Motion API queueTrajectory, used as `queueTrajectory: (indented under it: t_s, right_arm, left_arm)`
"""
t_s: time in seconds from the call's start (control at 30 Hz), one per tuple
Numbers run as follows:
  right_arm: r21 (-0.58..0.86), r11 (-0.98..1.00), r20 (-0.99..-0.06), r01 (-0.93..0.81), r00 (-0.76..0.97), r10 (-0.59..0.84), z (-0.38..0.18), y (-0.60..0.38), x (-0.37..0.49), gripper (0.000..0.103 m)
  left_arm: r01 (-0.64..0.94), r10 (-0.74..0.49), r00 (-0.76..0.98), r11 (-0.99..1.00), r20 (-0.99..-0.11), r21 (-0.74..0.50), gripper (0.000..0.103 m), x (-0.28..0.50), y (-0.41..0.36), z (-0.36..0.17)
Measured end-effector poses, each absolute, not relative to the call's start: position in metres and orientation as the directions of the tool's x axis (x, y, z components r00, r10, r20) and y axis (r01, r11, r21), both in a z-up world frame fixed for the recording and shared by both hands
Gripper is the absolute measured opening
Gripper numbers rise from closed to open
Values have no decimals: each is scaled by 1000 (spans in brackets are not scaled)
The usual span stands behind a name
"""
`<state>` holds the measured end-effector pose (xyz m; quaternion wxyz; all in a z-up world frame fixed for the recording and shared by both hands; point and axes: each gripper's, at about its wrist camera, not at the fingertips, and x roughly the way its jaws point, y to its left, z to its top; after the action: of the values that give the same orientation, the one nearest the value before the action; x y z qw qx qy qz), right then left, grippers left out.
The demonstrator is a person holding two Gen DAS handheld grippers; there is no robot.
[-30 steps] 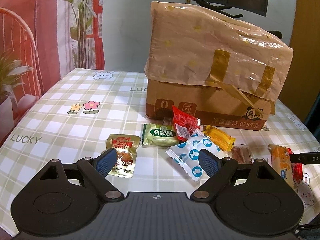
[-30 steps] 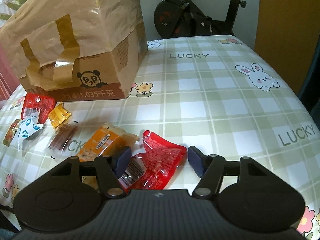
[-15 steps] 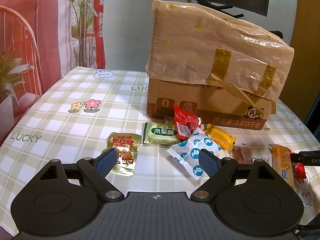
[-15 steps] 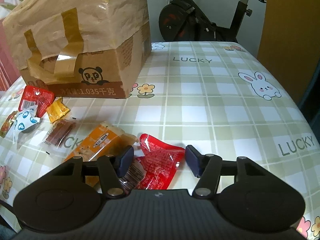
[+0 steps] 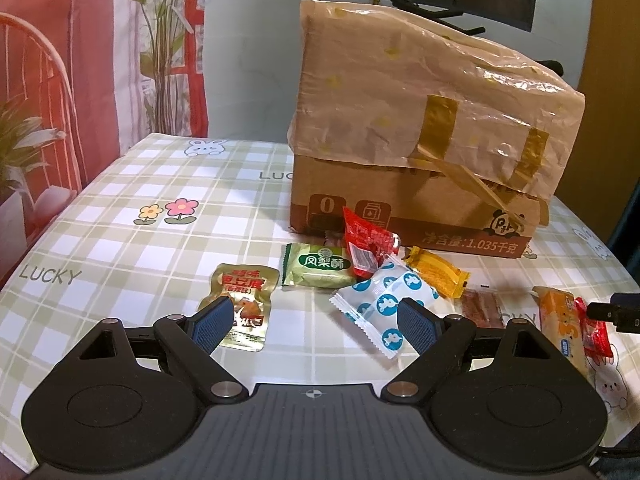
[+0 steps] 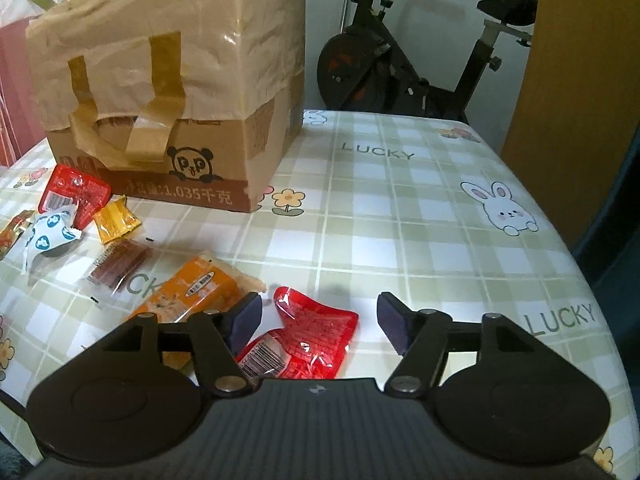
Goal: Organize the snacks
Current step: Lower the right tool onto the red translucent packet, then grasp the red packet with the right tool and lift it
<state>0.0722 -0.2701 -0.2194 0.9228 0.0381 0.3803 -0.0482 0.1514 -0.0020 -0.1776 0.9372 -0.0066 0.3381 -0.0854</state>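
Change since the earlier frame: my right tongs (image 6: 320, 316) pinched in partway over the red packet (image 6: 308, 338) and are now opening again; the camera has pulled up and rolled a little. Left tongs (image 5: 314, 320) have not shifted.

Right tongs: spread apart, opening, pads clear of the red packet, which lies flat on the counter (image 6: 420, 240) between them, nearer the left pad. Not gripped.

Left tongs: wide open, holding nothing, hovering over the gold pouch (image 5: 244, 300) and the white-and-blue wrapper (image 5: 382, 300).

Other stock: orange packet (image 6: 192, 288) just beside the red one; brown sticks (image 6: 120, 264), yellow sweet (image 6: 116, 220), a second red sachet (image 6: 74, 196), green cake pack (image 5: 320, 266) near the cardboard box (image 6: 160, 92).

Handling note, my judgement: the red packet is thin, slick and crinkled. I would centre it between the pads, drop lower so both tips meet the counter, then close slowly on the raised fold. Keep clear of the orange packet's edge.
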Motion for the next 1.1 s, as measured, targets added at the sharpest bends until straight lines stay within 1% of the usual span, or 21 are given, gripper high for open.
queueTrajectory:
  t_s: [0.17,0.2,0.27,0.33,0.47,0.6,0.67,0.7,0.87,1.0,1.07,1.1]
  right_arm:
    - [117,982,-737,145,675,-13,-228,-278,74,66]
    - [142,978,-740,151,672,4,-231,-280,74,61]
    - [175,971,-735,161,678,20,-234,-283,75,59]
    - [164,974,-728,156,686,12,-235,-282,77,52]
    - [139,983,-714,121,700,15,-237,-280,80,50]
    - [137,988,-704,76,709,43,-236,-278,81,44]
    - [125,990,-684,65,729,39,-230,-275,79,41]
    - [119,991,-671,56,740,39,-227,-274,78,32]
    - [91,996,-618,23,785,38,-207,-270,78,31]
    - [99,995,-566,4,823,53,-188,-269,78,31]
    - [105,994,-526,-14,848,67,-174,-268,79,31]
    - [106,994,-505,-23,860,74,-167,-267,80,31]
  left_arm:
    - [154,-163,755,986,-635,-70,90,151,-1,-178]
    - [152,-162,755,986,-635,-70,90,151,-1,-178]
    - [148,-160,756,986,-635,-73,90,151,0,-178]
    - [148,-160,754,986,-637,-72,90,152,-1,-179]
    - [153,-162,755,986,-635,-70,90,151,-2,-178]
    - [145,-157,758,987,-633,-71,90,150,0,-178]
    - [143,-156,758,987,-634,-72,90,151,0,-178]
    - [144,-156,758,987,-633,-71,90,151,0,-178]
    - [148,-160,760,986,-630,-71,90,151,0,-177]
    - [129,-152,766,988,-625,-83,90,153,6,-174]
    - [117,-152,770,988,-619,-96,89,155,11,-172]
    - [113,-153,774,988,-615,-103,86,156,13,-170]
